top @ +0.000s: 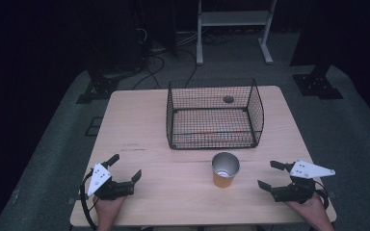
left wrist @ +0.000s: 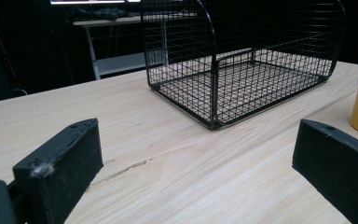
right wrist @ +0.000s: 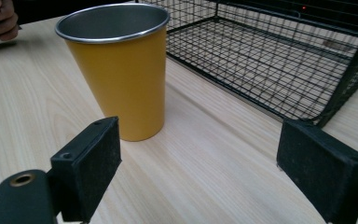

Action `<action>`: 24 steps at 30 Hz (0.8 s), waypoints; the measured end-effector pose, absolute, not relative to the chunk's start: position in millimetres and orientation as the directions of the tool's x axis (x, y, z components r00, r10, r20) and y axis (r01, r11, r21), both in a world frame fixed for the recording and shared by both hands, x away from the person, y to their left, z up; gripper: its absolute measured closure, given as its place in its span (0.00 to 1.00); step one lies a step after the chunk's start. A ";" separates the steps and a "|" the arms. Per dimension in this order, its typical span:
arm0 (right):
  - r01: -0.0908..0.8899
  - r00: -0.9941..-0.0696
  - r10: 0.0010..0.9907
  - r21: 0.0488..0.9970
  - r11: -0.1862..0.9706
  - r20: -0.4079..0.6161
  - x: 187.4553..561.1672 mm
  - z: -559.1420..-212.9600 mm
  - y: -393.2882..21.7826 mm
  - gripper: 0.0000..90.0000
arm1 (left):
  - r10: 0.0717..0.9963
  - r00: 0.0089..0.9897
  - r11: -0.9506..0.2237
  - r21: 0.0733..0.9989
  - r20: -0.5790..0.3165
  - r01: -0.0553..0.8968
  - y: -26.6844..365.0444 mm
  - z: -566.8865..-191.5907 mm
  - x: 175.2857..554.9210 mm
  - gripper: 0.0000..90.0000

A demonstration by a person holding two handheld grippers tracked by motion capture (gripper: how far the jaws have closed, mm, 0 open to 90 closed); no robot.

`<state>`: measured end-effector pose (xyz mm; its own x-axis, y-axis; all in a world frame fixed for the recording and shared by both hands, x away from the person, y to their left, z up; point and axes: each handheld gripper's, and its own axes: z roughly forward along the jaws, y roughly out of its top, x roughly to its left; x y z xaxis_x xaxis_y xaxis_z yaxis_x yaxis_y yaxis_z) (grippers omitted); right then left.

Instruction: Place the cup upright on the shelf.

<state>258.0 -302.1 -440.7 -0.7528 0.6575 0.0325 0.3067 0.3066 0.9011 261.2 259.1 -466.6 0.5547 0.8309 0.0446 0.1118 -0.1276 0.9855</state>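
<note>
The cup (top: 225, 169) stands upright just before the basket (top: 214, 114); it looks light, stiff and slick, best pinched mid-wall. Left gripper (top: 124, 168) and right gripper (top: 272, 175) gape wide, empty.

A yellow cup (top: 225, 170) with a silvery metal inside, a black wire-mesh basket (top: 214, 114), a pale wood-grain table (top: 139, 125).

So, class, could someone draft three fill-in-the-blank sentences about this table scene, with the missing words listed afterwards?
1. The yellow cup stands ___ on the table.
2. The wire basket holds ___.
3. Both the left hand-held gripper and the right hand-held gripper have their jaws ___.

Missing words: upright; nothing; open
</note>
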 end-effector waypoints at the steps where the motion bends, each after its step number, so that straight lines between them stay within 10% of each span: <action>1: 0.305 -0.757 0.653 0.900 0.311 0.030 258.4 -440.8 -300.7 0.14 | 0.831 0.555 -0.127 0.986 0.044 0.112 259.1 -466.6 261.2 0.01; 24: 0.293 -0.802 0.595 0.897 0.330 0.044 263.2 -441.9 -268.6 0.10 | 0.830 0.556 -0.128 0.986 0.046 0.110 259.1 -466.5 260.9 0.01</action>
